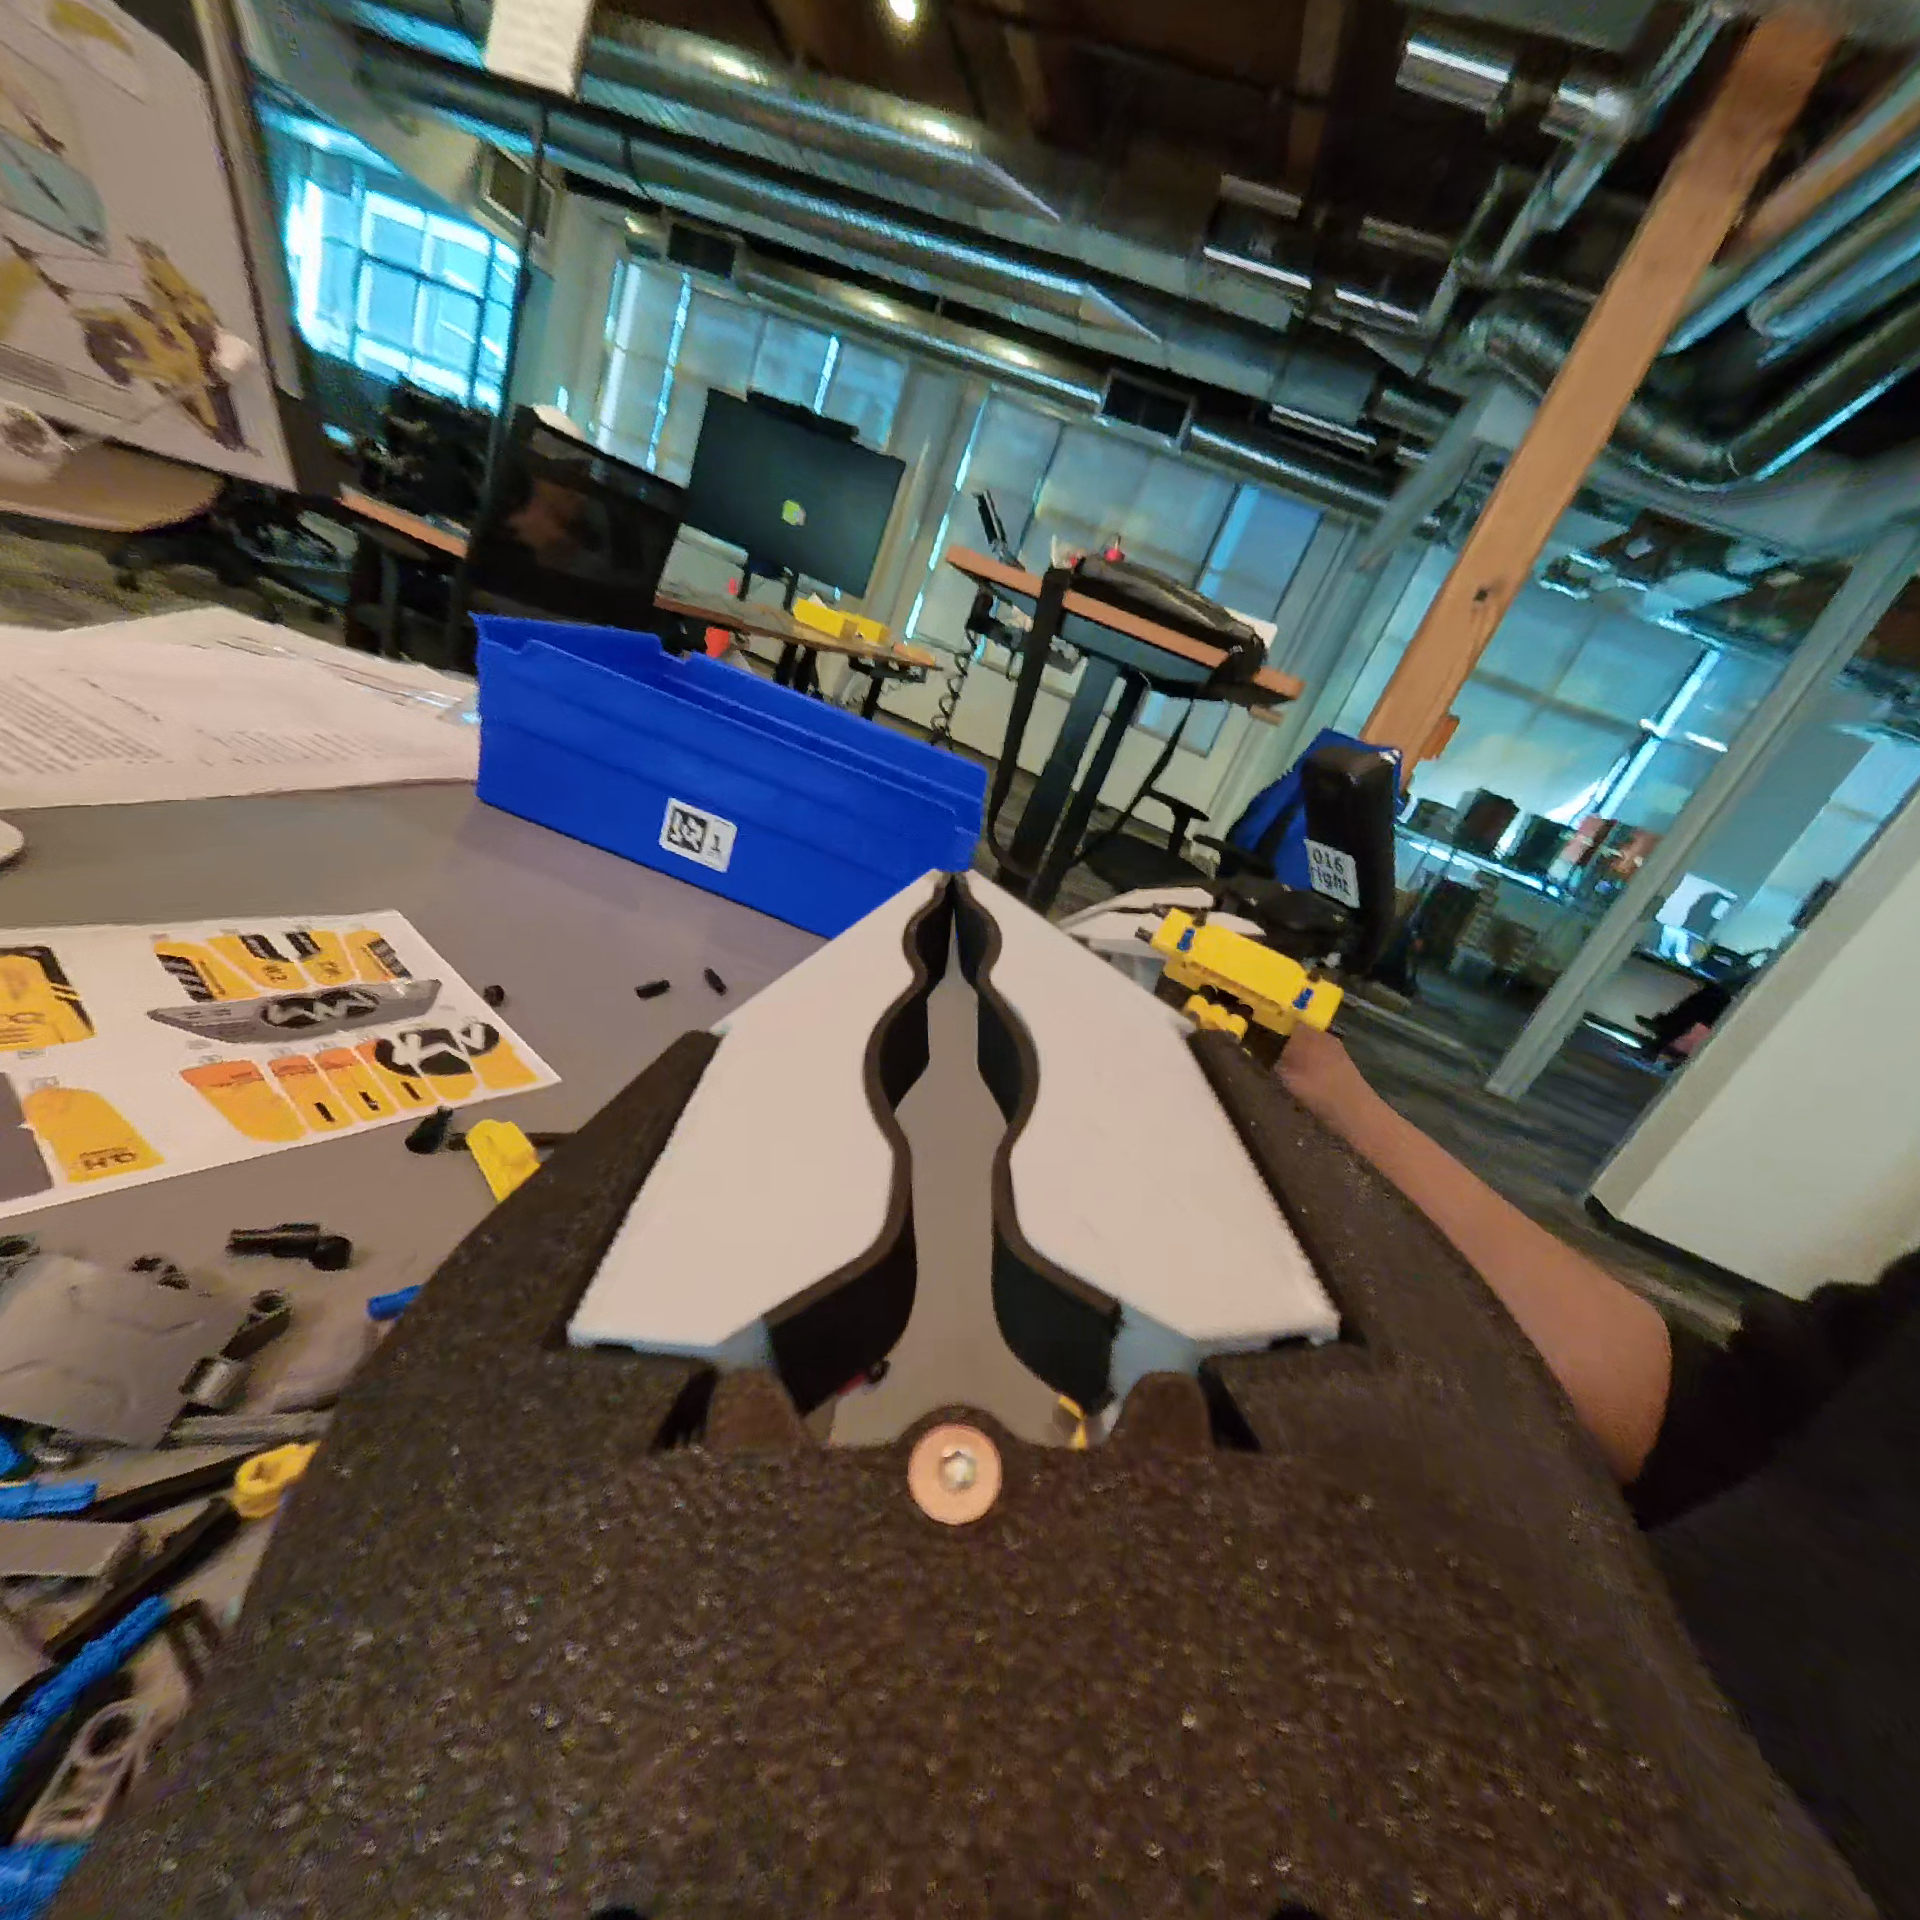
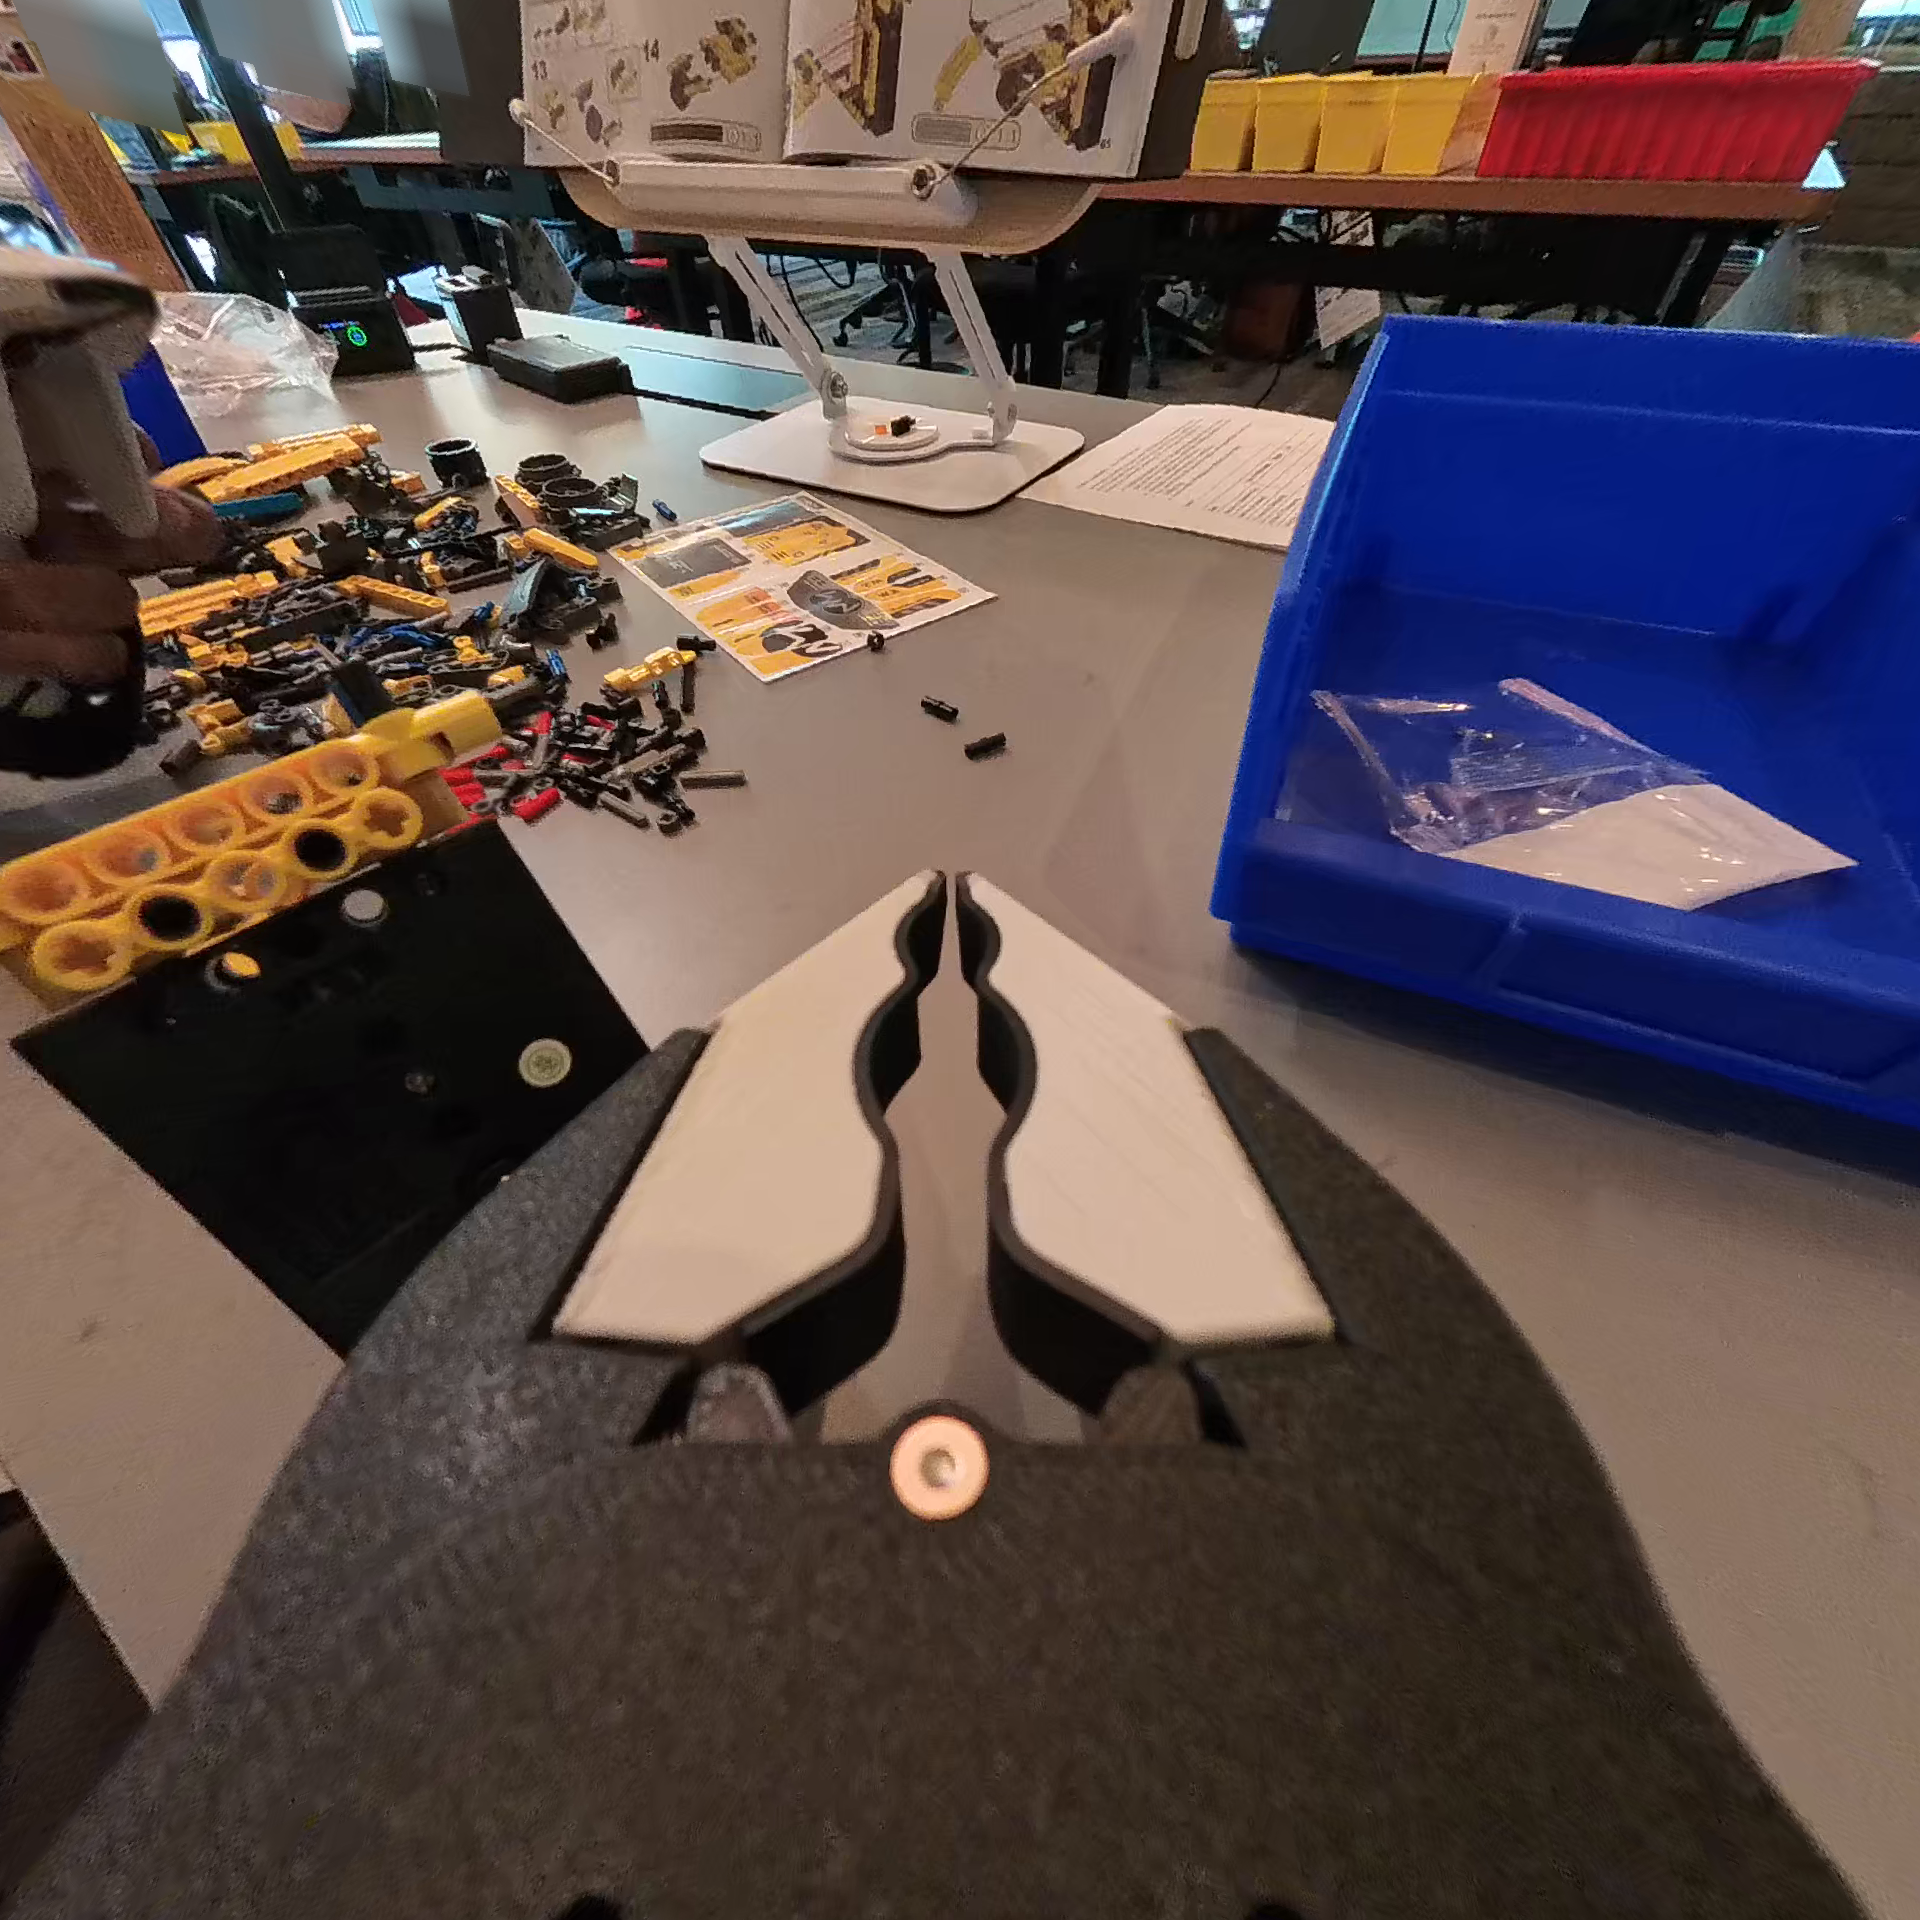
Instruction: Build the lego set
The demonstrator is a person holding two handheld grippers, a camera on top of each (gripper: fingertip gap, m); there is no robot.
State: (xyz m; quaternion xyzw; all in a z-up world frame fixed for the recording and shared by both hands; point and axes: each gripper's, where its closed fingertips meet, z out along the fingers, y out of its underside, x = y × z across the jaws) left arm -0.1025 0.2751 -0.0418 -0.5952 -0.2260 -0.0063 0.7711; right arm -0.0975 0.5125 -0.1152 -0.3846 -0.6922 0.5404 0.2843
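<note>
Left gripper [image 1: 951, 883]: white fingers with black pads closed tip to tip, nothing between them, raised above the grey tabletop [image 1: 436, 883]. Right gripper [image 2: 951, 883]: fingertips almost touching, a hairline gap at most, nothing held, over bare grey table with open room ahead up to two loose black pins [image 2: 964, 727]. Close on the right gripper's left: yellow holed beam assembly [image 2: 208, 862] on a black holed plate [image 2: 343, 1070]; cannot tell what carries it. Same yellow assembly [image 1: 1242, 971] visible just right of the left gripper's tips, beside a forearm [image 1: 1455, 1226]. Right side boxed in by a blue plastic bin [image 2: 1558, 499], open face toward the camera, clear plastic bag [image 2: 1538, 779] inside; small square black-and-white marker sticker [image 1: 696, 833] on its outer wall. Mid-table: pile of yellow, black, red and blue building pieces [image 2: 416, 644], then a yellow-and-black sticker sheet [image 2: 800, 582], lettering too small to make out. Farther: printed white paper [image 2: 1195, 468], white stand [image 2: 894, 447] holding an open instruction booklet [image 2: 831, 83]. Back shelf: yellow bins [image 2: 1330, 120], red bin [image 2: 1662, 114].
</note>
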